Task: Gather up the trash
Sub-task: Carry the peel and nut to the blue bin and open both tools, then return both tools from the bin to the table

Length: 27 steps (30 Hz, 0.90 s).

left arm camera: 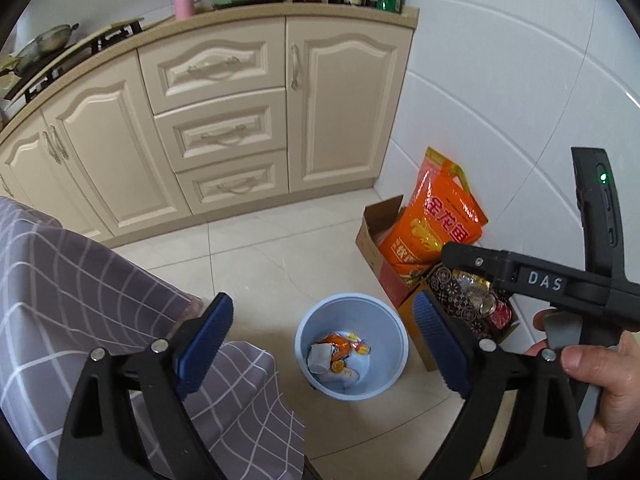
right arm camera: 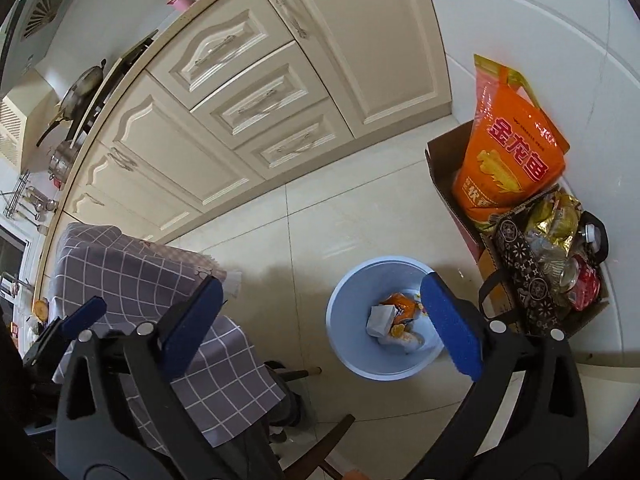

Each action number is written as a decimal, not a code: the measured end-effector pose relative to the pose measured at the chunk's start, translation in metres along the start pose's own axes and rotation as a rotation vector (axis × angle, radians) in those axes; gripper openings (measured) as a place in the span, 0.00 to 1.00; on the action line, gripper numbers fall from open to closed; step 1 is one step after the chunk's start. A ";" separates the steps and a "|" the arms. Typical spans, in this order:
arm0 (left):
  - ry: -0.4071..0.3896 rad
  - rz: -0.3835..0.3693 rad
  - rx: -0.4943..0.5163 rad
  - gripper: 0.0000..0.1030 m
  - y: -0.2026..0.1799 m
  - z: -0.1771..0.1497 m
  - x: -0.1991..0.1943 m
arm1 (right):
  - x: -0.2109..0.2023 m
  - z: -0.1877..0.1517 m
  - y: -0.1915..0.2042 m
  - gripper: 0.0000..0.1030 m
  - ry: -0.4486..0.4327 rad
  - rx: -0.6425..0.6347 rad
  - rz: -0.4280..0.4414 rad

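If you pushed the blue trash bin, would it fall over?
Probably it would slide or tip easily: the blue trash bin looks like thin plastic and holds only a few wrappers, so it seems light. The glossy floor tiles would likely let it skid.

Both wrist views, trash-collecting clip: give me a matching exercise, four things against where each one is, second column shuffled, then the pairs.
Things:
1. light blue bin
2. orange rice bag
3. pink utensil cup
4. checked cloth

Places:
A. on the countertop
B. standing in an open cardboard box by the wall
C. draped over furniture on the left
D. on the tiled floor, wrappers inside

Pairs: 1-D, 2-B, 3-A, 4-C
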<state>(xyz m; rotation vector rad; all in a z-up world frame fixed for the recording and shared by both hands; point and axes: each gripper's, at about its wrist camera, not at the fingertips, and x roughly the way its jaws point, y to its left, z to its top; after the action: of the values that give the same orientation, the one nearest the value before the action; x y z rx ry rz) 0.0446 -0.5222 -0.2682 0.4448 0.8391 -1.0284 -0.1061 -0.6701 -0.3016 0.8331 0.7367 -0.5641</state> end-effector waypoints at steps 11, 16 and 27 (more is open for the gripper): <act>-0.107 0.023 -0.016 0.87 0.015 0.006 -0.060 | -0.038 0.007 0.058 0.94 -0.085 -0.097 0.038; -0.161 0.044 -0.043 0.87 0.029 0.007 -0.092 | -0.057 0.007 0.094 0.94 -0.121 -0.151 0.081; -0.288 0.160 -0.101 0.87 0.084 -0.014 -0.176 | -0.091 -0.002 0.196 0.94 -0.182 -0.311 0.222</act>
<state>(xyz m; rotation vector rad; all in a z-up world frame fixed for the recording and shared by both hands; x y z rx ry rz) 0.0688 -0.3734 -0.1431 0.2656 0.5850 -0.8728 -0.0269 -0.5448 -0.1440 0.5562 0.5387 -0.3101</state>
